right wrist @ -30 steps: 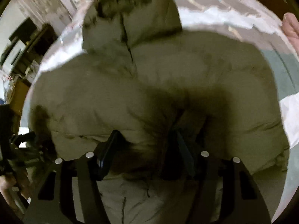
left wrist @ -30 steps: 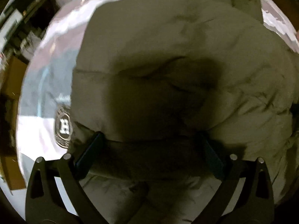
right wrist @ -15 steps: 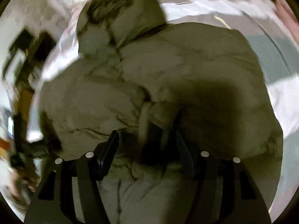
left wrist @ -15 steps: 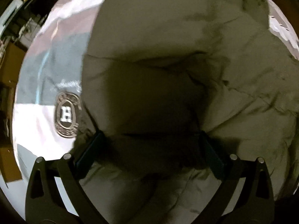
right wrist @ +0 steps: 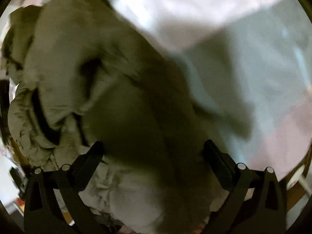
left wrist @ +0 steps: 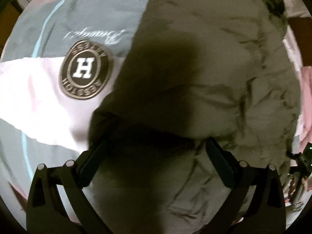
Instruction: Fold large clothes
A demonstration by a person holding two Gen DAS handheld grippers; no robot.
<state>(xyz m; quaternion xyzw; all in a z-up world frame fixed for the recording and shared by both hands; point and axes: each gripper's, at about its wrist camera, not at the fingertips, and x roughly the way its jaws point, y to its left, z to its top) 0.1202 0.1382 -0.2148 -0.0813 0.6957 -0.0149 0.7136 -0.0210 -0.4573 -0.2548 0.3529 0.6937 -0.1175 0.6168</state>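
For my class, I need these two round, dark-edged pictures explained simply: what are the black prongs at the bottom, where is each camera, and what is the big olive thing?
No robot here: a person holds a two-fingered gripper in each hand, each with a fisheye camera looking along its fingers. One picture is from the left gripper, the other from the right gripper. The black prongs are their jaws, spread wide in both views. The olive thing is a puffy hooded jacket, lying on a bedcover of grey-blue, white and pink with a round H badge. Jacket fabric fills the space between both jaws; whether either is gripping it I cannot tell.
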